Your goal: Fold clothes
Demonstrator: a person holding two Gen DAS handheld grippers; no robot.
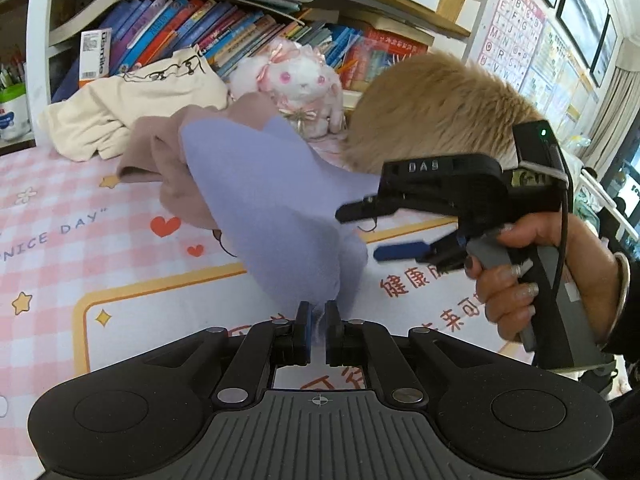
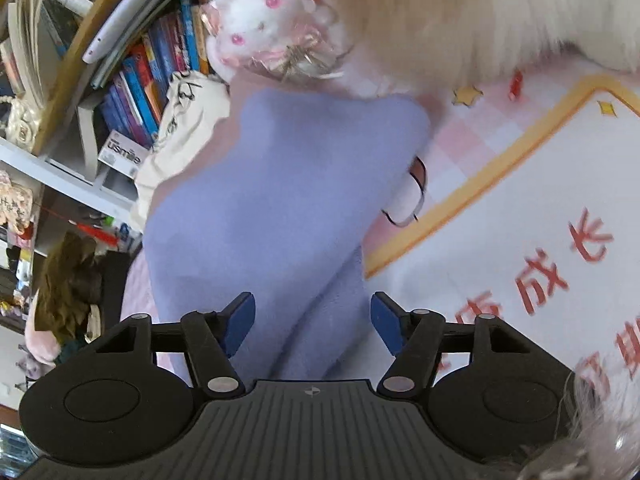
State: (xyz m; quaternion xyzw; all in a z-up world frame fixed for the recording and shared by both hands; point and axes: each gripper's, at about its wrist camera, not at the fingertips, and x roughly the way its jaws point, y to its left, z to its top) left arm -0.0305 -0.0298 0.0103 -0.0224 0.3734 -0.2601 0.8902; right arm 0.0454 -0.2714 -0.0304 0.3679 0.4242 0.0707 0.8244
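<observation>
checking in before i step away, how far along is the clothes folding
Early stage. Done: nothing looks folded; the cream garment and the brown garment lie crumpled near the bookshelf. In hand: the left gripper is shut on the lavender cloth, lifted off the pink mat; the right gripper is open around it, not pinching. Left: folding all three.

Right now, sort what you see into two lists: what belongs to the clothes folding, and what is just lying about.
Part of the job:
- lavender garment, pinched in the left tool
- right tool, open at that garment
- mauve garment
- cream garment

Lying about:
- white plush rabbit
- books on the shelf
- toothpaste box
- alphabet poster
</observation>
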